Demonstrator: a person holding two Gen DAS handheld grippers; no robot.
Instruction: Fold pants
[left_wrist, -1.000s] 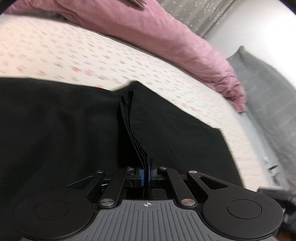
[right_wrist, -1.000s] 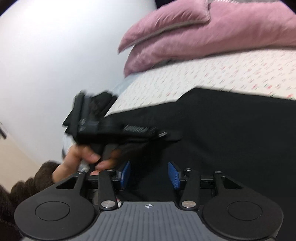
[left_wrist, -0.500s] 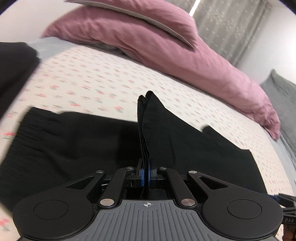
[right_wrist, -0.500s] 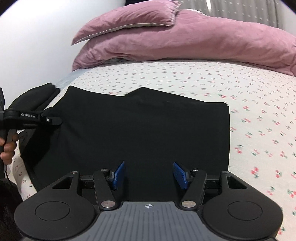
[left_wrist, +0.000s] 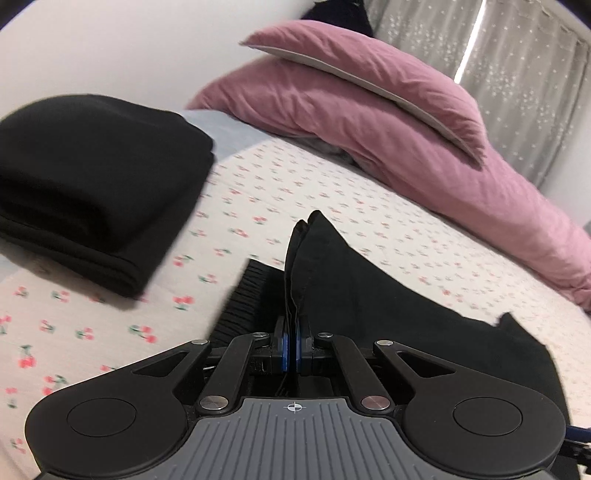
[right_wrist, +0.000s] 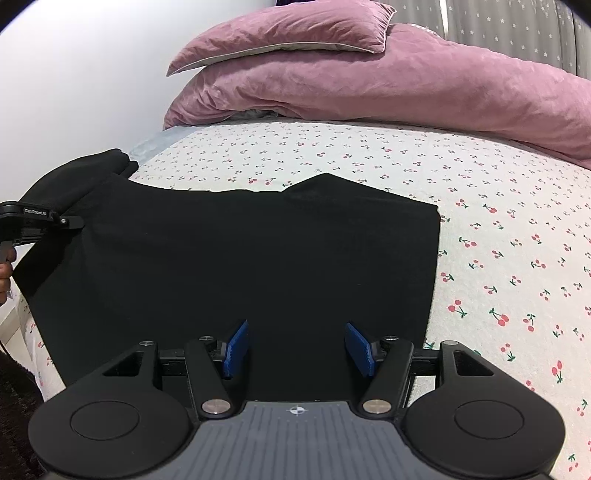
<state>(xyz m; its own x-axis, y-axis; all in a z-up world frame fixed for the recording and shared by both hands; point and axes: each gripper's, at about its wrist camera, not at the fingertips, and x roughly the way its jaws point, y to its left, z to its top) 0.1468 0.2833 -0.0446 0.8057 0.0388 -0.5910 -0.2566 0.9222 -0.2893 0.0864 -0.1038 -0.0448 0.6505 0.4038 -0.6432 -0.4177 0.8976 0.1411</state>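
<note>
The black pants (right_wrist: 258, 266) lie folded flat on the cherry-print bed sheet (right_wrist: 498, 240). My left gripper (left_wrist: 291, 350) is shut on a layered edge of the pants (left_wrist: 369, 299) and lifts it off the sheet; the ribbed cuff (left_wrist: 243, 299) shows just left of it. In the right wrist view the left gripper (right_wrist: 40, 221) sits at the pants' left edge. My right gripper (right_wrist: 295, 349) is open and empty, hovering over the near edge of the pants.
A second folded black garment (left_wrist: 92, 184) lies on the sheet to the left. Pink pillows and a pink duvet (right_wrist: 369, 74) are piled at the head of the bed. A white wall (right_wrist: 74, 74) is on the left, a grey curtain (left_wrist: 517, 74) behind.
My left gripper has carried the pinched pants edge leftward, so the folded black garment now fills its left view. My right gripper has stayed open and settled over the pants' near edge.
</note>
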